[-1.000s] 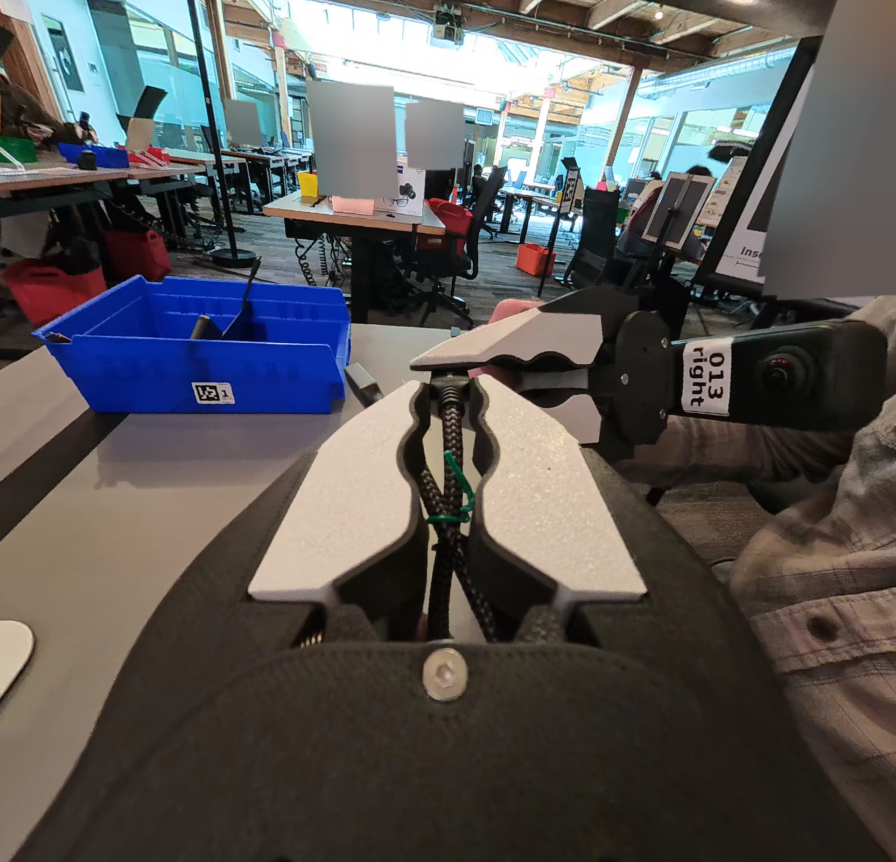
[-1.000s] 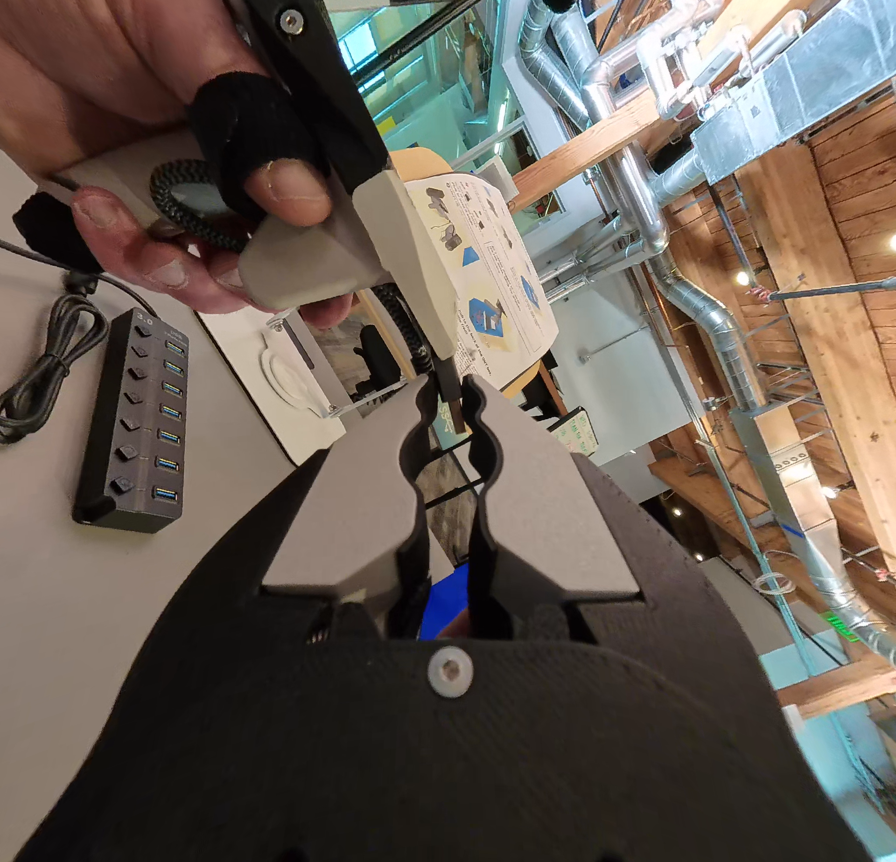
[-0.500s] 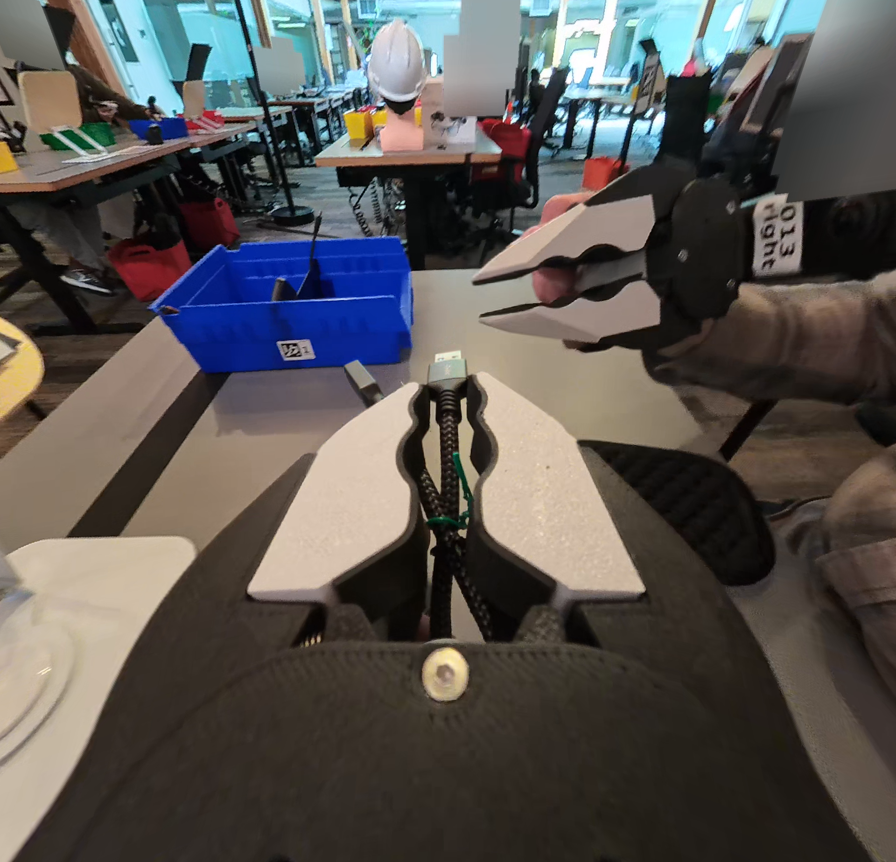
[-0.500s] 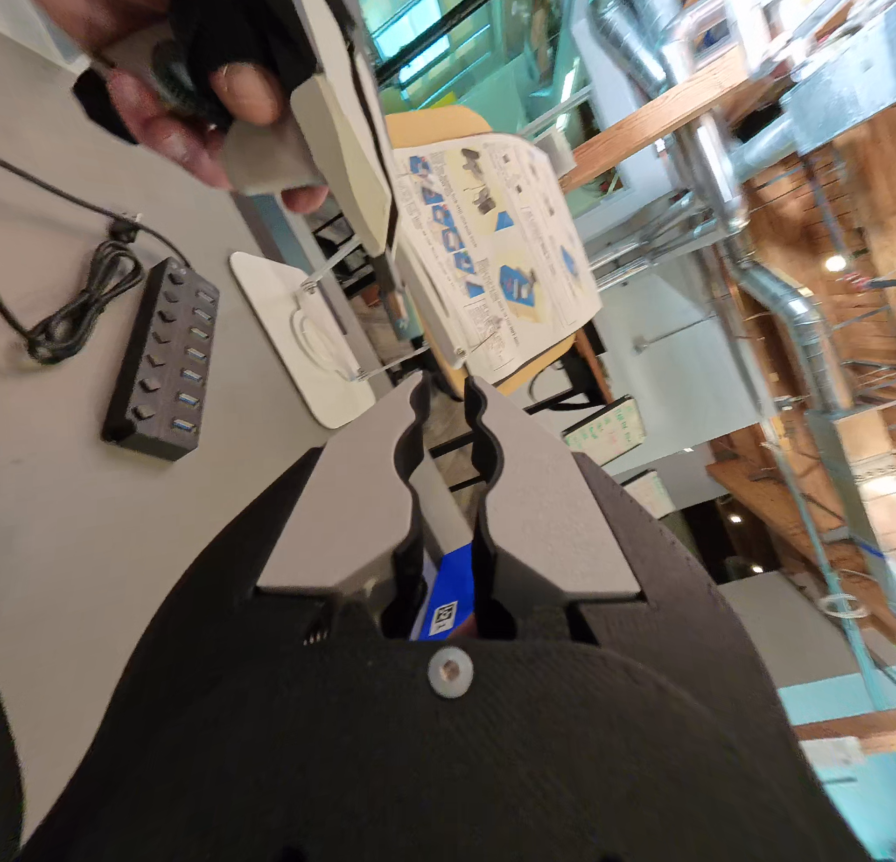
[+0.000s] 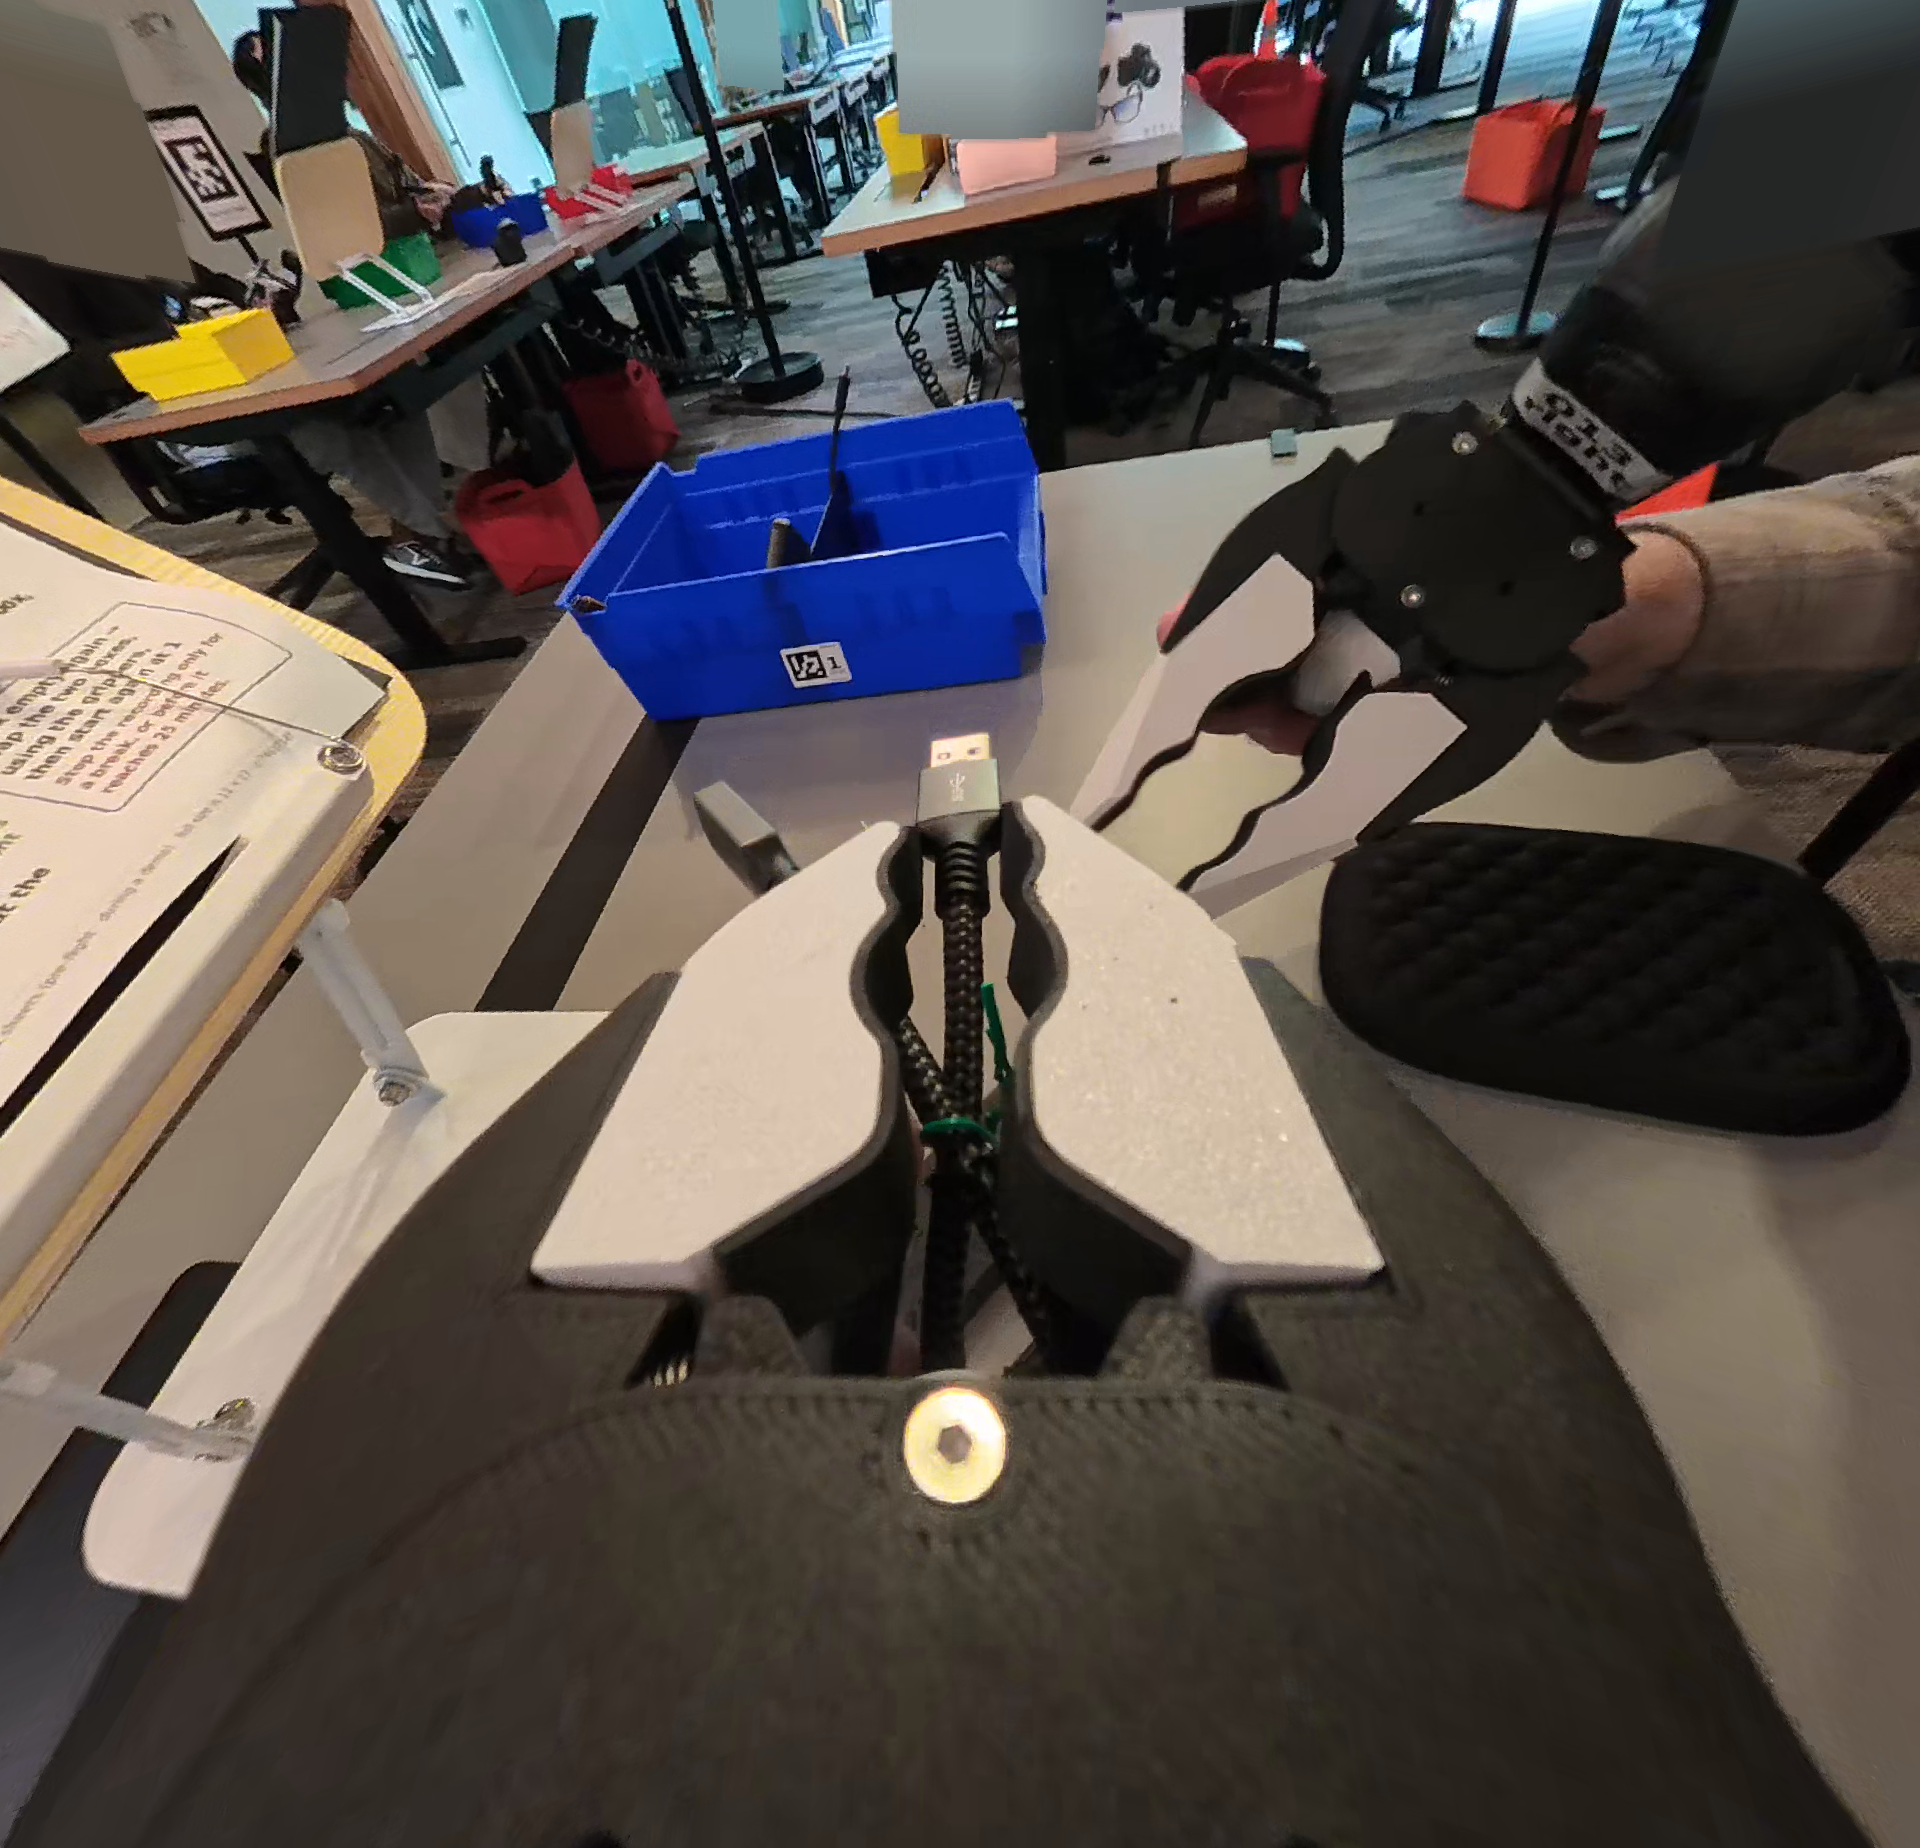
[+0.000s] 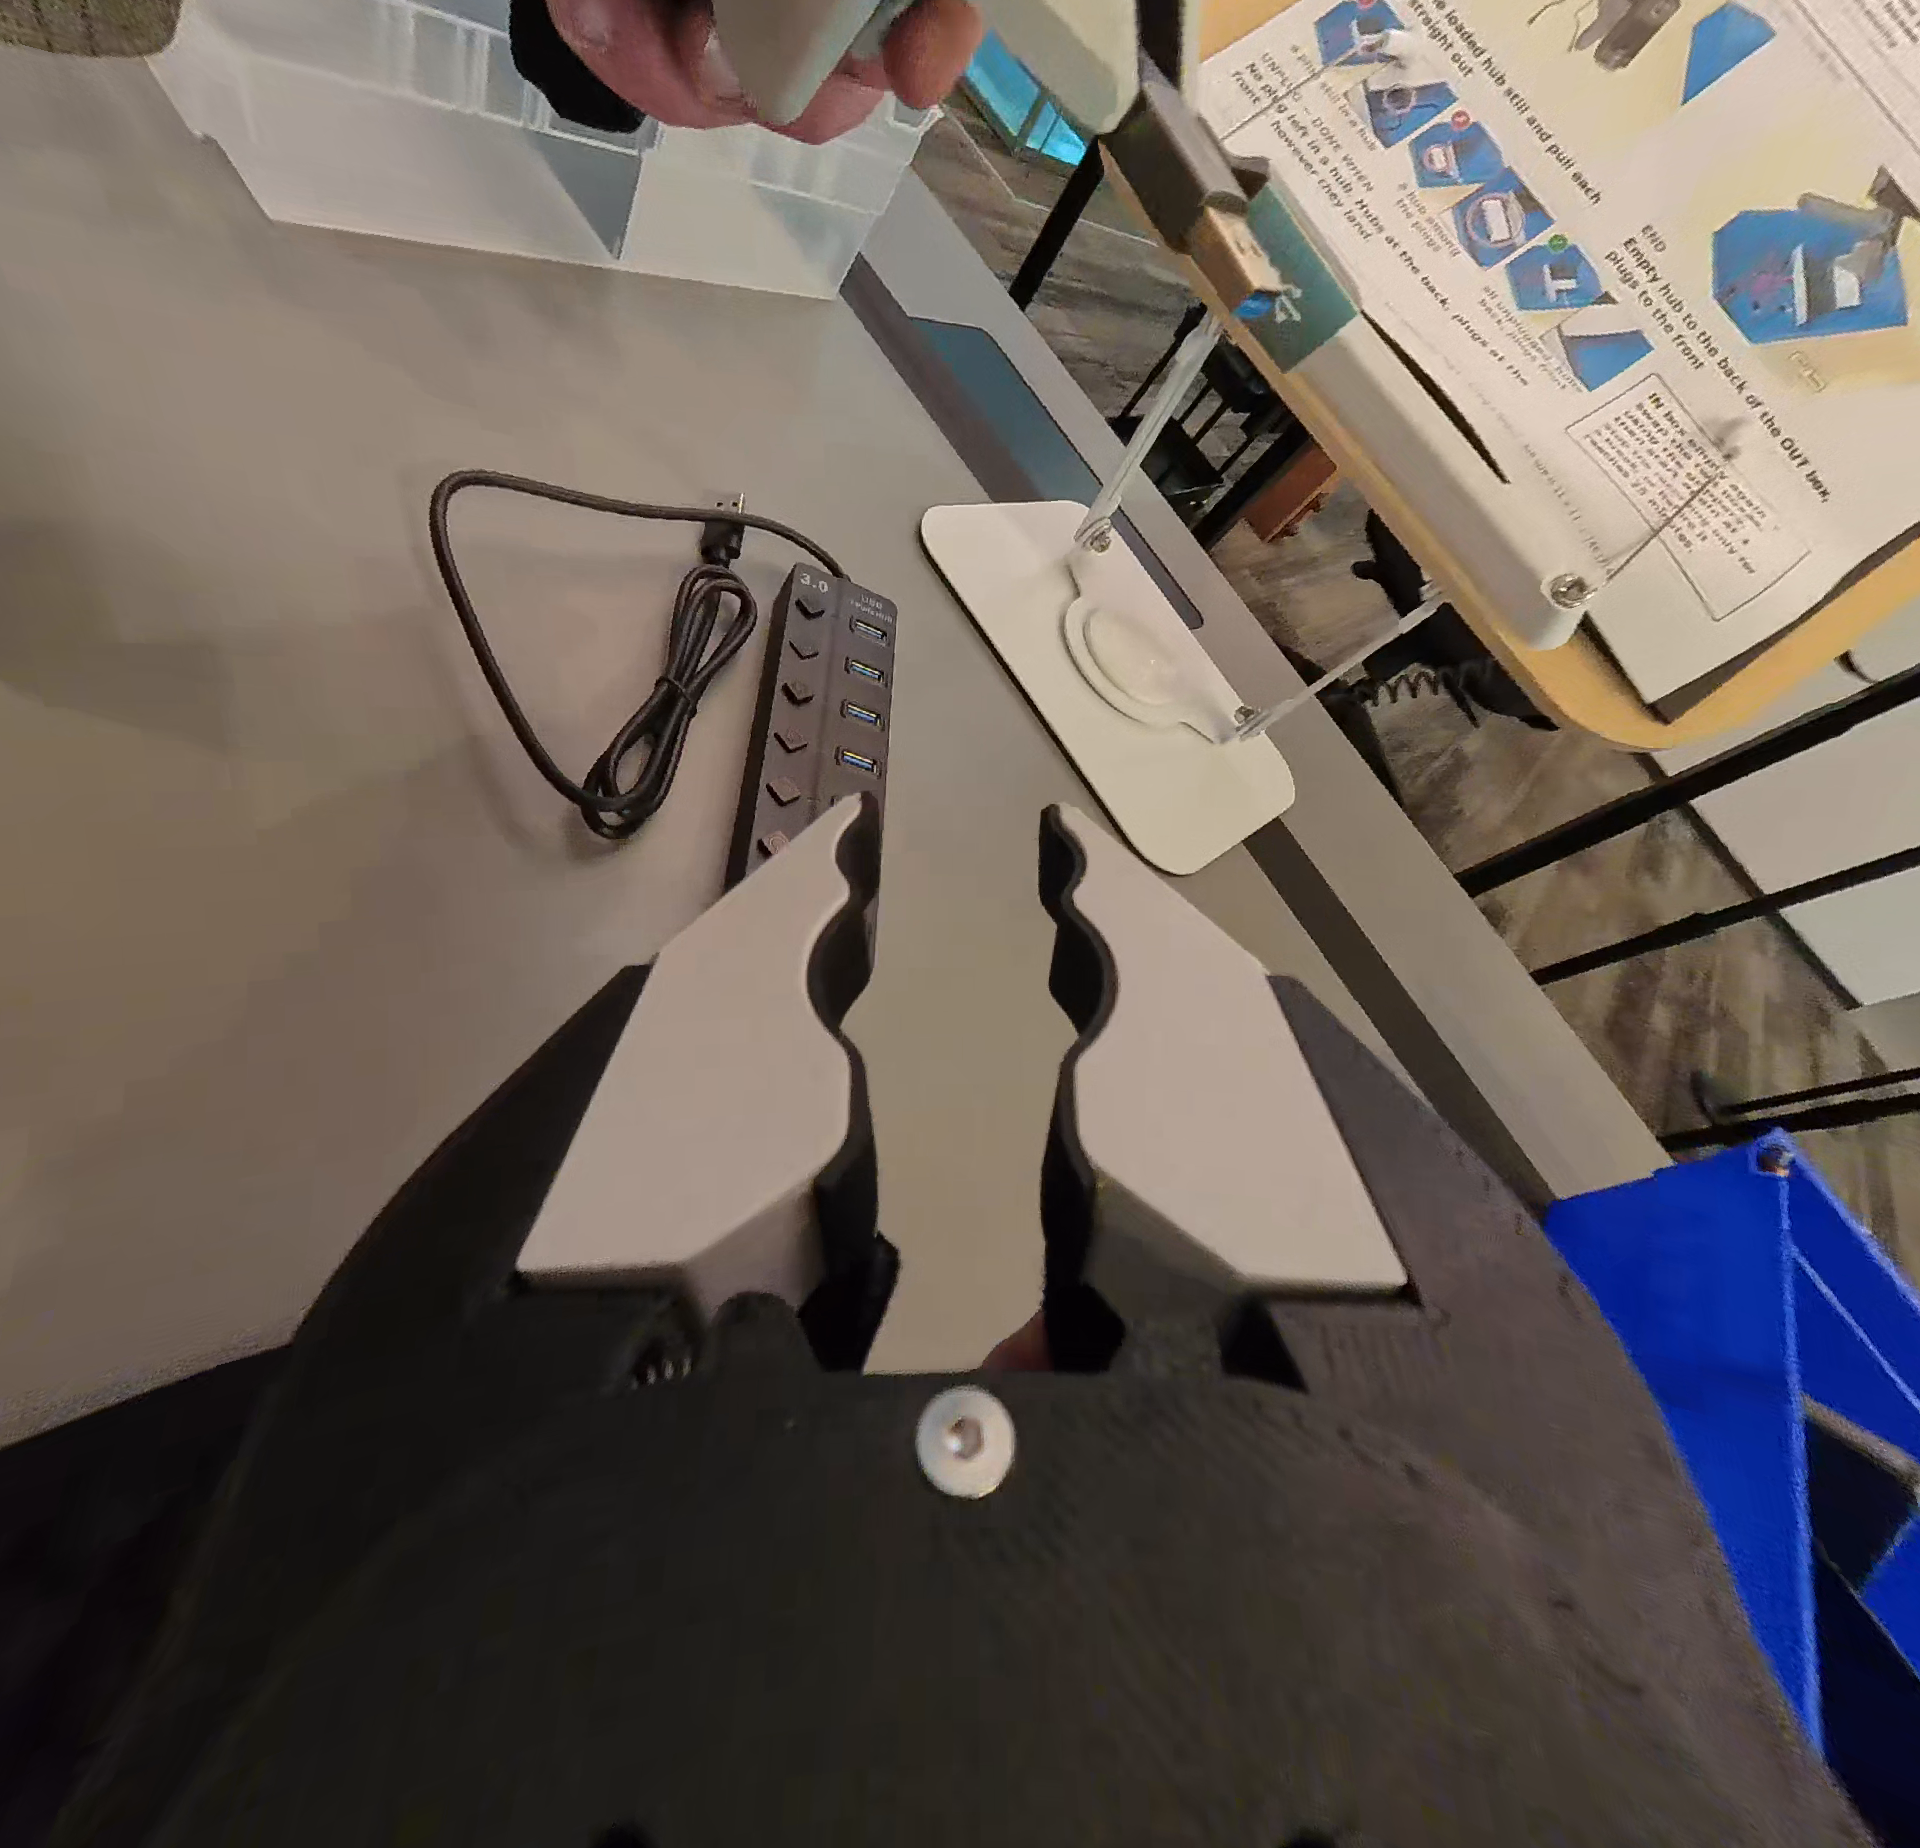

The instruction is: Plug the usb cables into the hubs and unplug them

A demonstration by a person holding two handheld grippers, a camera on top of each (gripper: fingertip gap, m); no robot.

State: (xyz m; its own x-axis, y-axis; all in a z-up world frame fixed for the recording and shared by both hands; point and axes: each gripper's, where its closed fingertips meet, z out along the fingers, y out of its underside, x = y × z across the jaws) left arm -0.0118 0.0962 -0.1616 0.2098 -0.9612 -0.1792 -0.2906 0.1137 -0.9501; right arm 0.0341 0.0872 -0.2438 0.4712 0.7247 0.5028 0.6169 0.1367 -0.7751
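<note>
My left gripper (image 5: 961,848) is shut on a black braided usb cable (image 5: 961,977). The cable's grey plug (image 5: 961,775) sticks out past the fingertips above the grey table. My right gripper (image 6: 951,822) is open and empty. It hangs over the near end of a black usb hub (image 6: 826,676) that lies flat with several blue ports facing up. In the left wrist view the right gripper (image 5: 1143,749) sits right of the plug, apart from it. In the right wrist view the plug (image 6: 1231,240) shows at top right.
A blue bin (image 5: 821,593) holding cable ends stands beyond the plug. A small grey connector (image 5: 743,832) lies near it, and a black textured pad (image 5: 1600,977) lies right. The hub's coiled cord (image 6: 644,718), a white stand base (image 6: 1039,593), an instruction board (image 6: 1558,240) and a clear bin (image 6: 499,136) are around. My hands' fingertips stand some 10 cm from each other. My right gripper's tips are some 15 cm from the black usb hub (image 6: 826,676).
My right gripper has let go of the plug tip, drawn away, opened wide and swung down over the hub. My left gripper has tilted down, still holding the cable.
</note>
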